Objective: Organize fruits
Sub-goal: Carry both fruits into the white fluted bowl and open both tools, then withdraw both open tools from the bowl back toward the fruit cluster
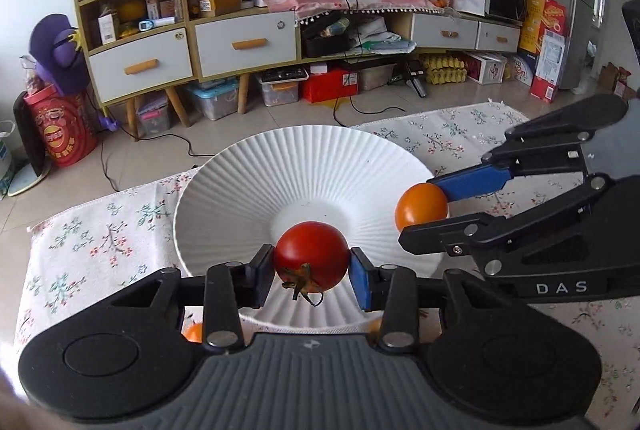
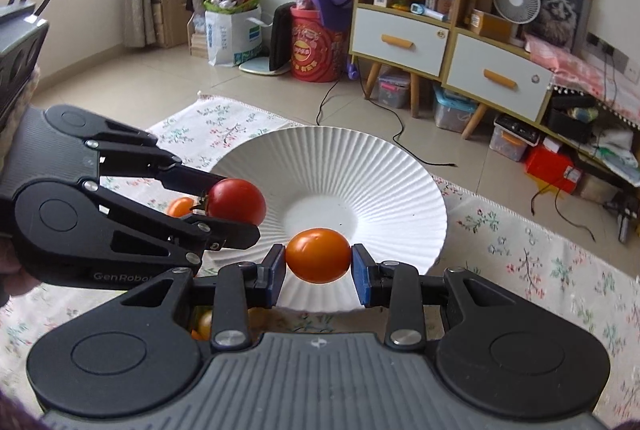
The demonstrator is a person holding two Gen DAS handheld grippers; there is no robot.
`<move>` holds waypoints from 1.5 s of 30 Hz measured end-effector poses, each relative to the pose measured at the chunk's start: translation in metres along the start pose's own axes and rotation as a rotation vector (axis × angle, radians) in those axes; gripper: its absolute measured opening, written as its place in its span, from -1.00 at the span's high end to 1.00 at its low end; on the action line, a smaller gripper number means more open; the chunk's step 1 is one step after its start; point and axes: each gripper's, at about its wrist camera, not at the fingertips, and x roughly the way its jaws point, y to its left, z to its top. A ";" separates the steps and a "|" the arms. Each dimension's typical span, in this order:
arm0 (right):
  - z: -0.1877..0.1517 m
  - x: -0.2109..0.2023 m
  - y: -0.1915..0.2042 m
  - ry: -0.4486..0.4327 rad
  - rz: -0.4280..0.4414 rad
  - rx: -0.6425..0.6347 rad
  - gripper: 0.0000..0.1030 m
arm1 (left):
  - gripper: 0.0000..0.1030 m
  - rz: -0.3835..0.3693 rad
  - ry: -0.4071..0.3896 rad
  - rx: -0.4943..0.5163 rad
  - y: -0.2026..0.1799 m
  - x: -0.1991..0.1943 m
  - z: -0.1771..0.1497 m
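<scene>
Left wrist view: the left gripper (image 1: pixel 311 266) grasps a red tomato (image 1: pixel 311 256) over the near part of a white ribbed plate (image 1: pixel 248 173) on a floral cloth (image 1: pixel 92 238); at right, the right gripper (image 1: pixel 434 207) clamps an orange tomato (image 1: pixel 420 205) at the plate's right rim. Right wrist view: the right gripper (image 2: pixel 319 264) grips the orange tomato (image 2: pixel 319 256) above the plate's (image 2: pixel 360 165) near side, and the left gripper (image 2: pixel 232 203), at left, holds the red tomato (image 2: pixel 236 199).

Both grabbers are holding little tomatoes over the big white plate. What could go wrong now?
1. The left hand-held gripper pinches the round red tomato only at its sides; it might slip out early.
2. Dropped on the white plate, whose sides slope, the orange tomato in the right hand-held gripper might roll.
3. The two grippers are close together and could bump.
</scene>
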 end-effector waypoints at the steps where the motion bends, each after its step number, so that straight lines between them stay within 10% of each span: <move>1: 0.000 0.003 -0.001 0.003 0.000 -0.013 0.38 | 0.36 -0.003 0.002 0.004 0.002 0.004 0.000; 26: 0.001 0.020 -0.008 0.006 0.016 -0.089 0.32 | 0.34 0.008 0.009 0.075 0.005 0.029 0.003; 45: 0.006 -0.027 0.002 0.003 -0.008 -0.082 -0.26 | -0.29 0.036 0.025 0.022 0.009 -0.021 0.003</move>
